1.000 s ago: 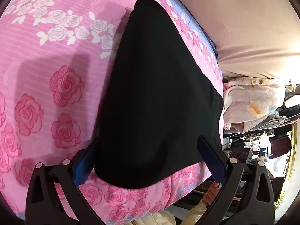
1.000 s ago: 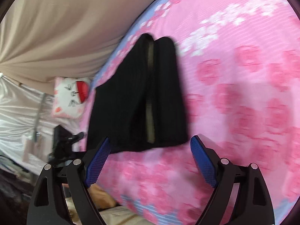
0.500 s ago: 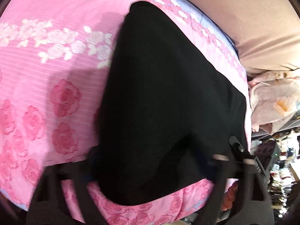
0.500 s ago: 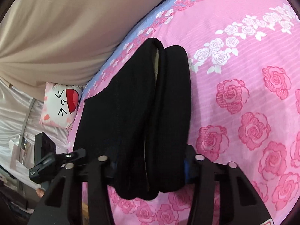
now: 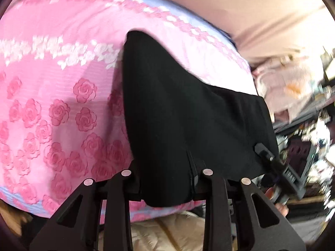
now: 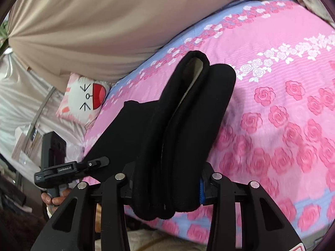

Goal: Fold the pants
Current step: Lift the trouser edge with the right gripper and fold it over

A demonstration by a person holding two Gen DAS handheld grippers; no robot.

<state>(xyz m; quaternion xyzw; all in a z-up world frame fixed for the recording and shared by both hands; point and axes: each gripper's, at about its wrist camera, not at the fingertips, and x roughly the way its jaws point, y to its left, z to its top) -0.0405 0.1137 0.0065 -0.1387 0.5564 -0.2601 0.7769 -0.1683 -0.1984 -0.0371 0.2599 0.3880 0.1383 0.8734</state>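
Note:
The black pants (image 5: 184, 113) lie folded lengthwise on the pink rose bedspread (image 5: 54, 87). My left gripper (image 5: 167, 186) is shut on their near end. In the right wrist view the pants (image 6: 188, 125) show as stacked folds with a pale lining, and my right gripper (image 6: 165, 190) is shut on their near end. The other gripper shows at the pants' far corner in each view: the right one in the left wrist view (image 5: 278, 167), the left one in the right wrist view (image 6: 69, 169).
A beige curtain (image 6: 100, 25) hangs behind the bed. A cat-face pillow (image 6: 83, 98) lies at the bed's far corner. Cluttered shelves (image 5: 309, 108) stand past the bed's right edge. The bed's near edge (image 5: 157, 211) runs just behind my fingers.
Both grippers moved forward over the near end of the pants and closed on it. They were open a second ago.

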